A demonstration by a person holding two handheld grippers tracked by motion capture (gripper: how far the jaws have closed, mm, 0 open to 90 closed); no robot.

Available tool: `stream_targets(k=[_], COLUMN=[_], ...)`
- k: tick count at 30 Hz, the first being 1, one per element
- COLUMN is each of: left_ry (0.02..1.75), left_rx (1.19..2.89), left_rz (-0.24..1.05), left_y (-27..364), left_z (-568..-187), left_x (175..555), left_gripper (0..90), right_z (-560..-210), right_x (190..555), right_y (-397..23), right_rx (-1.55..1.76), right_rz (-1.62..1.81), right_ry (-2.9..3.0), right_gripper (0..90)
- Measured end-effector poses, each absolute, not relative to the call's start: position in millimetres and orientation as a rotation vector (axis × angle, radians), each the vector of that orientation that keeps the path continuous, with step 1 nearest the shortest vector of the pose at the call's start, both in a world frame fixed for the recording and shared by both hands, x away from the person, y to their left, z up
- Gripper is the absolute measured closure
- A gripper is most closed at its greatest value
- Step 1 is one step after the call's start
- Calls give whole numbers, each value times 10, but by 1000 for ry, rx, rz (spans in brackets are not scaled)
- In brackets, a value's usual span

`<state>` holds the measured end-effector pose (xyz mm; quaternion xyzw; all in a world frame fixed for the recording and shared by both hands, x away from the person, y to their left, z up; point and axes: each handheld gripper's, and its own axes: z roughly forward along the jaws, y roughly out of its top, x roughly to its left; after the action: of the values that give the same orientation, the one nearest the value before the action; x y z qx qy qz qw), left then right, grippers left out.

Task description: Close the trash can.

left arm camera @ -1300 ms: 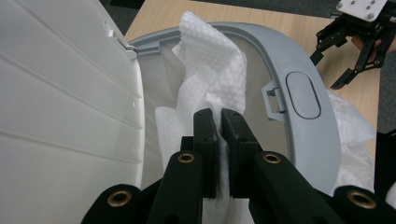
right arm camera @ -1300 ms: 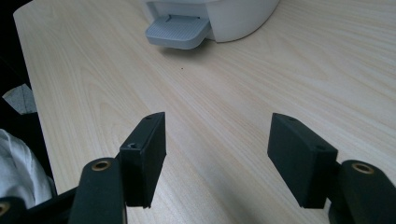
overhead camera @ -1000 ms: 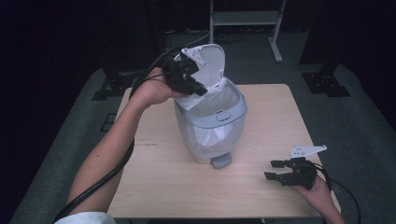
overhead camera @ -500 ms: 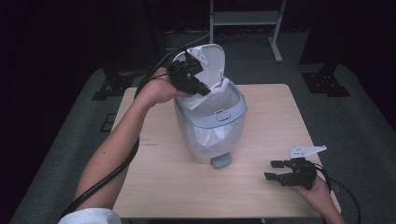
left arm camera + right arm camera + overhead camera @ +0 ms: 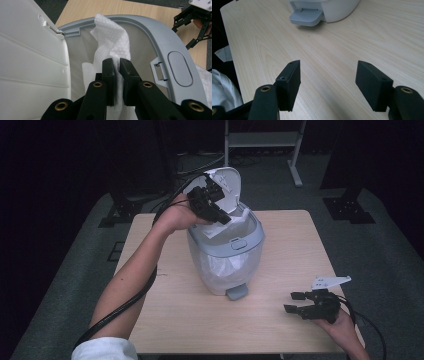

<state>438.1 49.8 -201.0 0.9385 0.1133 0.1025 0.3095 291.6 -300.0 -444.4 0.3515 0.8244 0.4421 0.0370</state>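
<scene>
Both black grippers, left gripper [image 5: 212, 205] and right gripper [image 5: 305, 303], have brass-ringed pivots and thick black cables; the right bears a grey three-cornered plate; white sleeve [image 5: 105, 351].

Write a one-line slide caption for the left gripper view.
Left gripper pinches a white paper towel over the open pedal bin's grey rim, lid raised.

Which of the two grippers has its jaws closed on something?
The left gripper, above the open bin: its jaws pinch a white paper towel. The right gripper rests near the table's front edge with jaws apart and nothing between them.
</scene>
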Motion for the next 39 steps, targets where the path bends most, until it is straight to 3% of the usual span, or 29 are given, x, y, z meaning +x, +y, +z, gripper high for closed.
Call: stream_targets(k=[11,39], left_ry=[325,336], left_rx=[2452,2338], left_rz=[247,240], left_y=[458,1093], left_z=[-2097,-2009], left_x=[4409,4110], left_gripper=[700,662], right_z=[-4451,-4555], right_x=[2909,2953], right_y=[-2998,-2960], right_rx=[1088,1129], right_rz=[1355,1269], right_ry=[2534,2541], right_gripper=[356,355])
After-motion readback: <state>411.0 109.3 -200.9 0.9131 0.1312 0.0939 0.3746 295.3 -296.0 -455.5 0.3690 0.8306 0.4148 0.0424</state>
